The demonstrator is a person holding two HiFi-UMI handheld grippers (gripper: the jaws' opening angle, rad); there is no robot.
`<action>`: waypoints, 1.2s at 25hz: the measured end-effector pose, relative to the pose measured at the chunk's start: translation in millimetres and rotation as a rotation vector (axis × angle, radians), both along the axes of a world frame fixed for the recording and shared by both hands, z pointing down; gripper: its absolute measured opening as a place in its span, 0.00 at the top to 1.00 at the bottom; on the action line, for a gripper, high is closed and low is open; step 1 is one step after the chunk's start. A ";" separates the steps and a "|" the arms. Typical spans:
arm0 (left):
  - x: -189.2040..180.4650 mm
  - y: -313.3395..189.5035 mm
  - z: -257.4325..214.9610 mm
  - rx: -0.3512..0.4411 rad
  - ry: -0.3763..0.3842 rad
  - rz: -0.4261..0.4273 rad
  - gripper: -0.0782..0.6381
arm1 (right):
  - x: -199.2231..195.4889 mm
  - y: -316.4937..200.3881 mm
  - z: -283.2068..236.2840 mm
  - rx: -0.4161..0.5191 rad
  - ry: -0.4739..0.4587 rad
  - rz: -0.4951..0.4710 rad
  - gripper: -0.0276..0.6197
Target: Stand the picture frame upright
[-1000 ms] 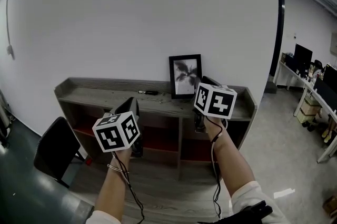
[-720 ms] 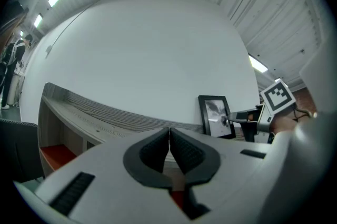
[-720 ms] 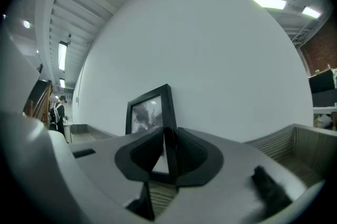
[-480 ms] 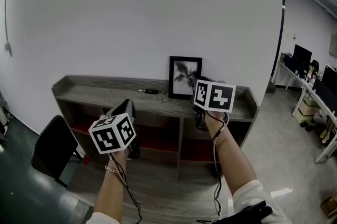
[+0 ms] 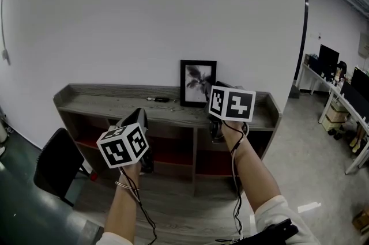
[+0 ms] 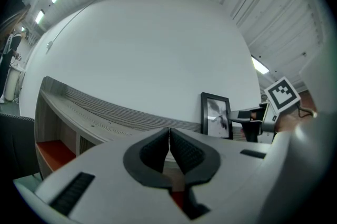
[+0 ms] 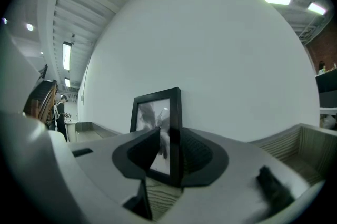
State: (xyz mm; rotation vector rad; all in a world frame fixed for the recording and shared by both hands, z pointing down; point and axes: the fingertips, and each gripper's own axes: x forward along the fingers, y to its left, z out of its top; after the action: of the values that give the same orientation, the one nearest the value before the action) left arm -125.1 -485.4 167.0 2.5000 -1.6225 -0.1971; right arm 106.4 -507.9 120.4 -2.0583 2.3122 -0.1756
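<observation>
Black edges go all round the picture frame (image 5: pixel 198 83). It stands on top of a wooden shelf (image 5: pixel 109 104), right at the back. Its back looks to rest against the white wall (image 5: pixel 144 19). I think that is why it does not fall.

The long side of the frame goes up and down. The picture faces out toward the person, at 6 o'clock. So the frame looks to be standing up already.

The right gripper (image 7: pixel 167 150) is in front of the frame, and the frame is at about 11 o'clock from it. Its jaws are a little bit apart. The right edge of the frame shows through the thin gap. The jaws do not hold the frame; it is behind them. I think the gripper waits close by in case the frame tips.

The left gripper (image 6: pixel 169 139) is lower, at 8 o'clock from the frame. Its jaws are pressed together with nothing in them. It has no job here, so it is out of the way.

A small dark thing (image 5: pixel 158 100) lies on the shelf at 9 o'clock from the frame.
</observation>
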 end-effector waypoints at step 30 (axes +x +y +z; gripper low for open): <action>10.5 74.9 13.7 0.007 -0.033 0.001 0.87 | 1.3 84.3 3.3 0.064 -0.020 -0.017 0.77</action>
State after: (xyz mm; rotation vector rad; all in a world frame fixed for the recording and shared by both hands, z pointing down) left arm -114.7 -410.5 180.8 2.5218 -1.6361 -0.1631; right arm 107.7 -423.5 123.7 -1.9987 2.2924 -0.1208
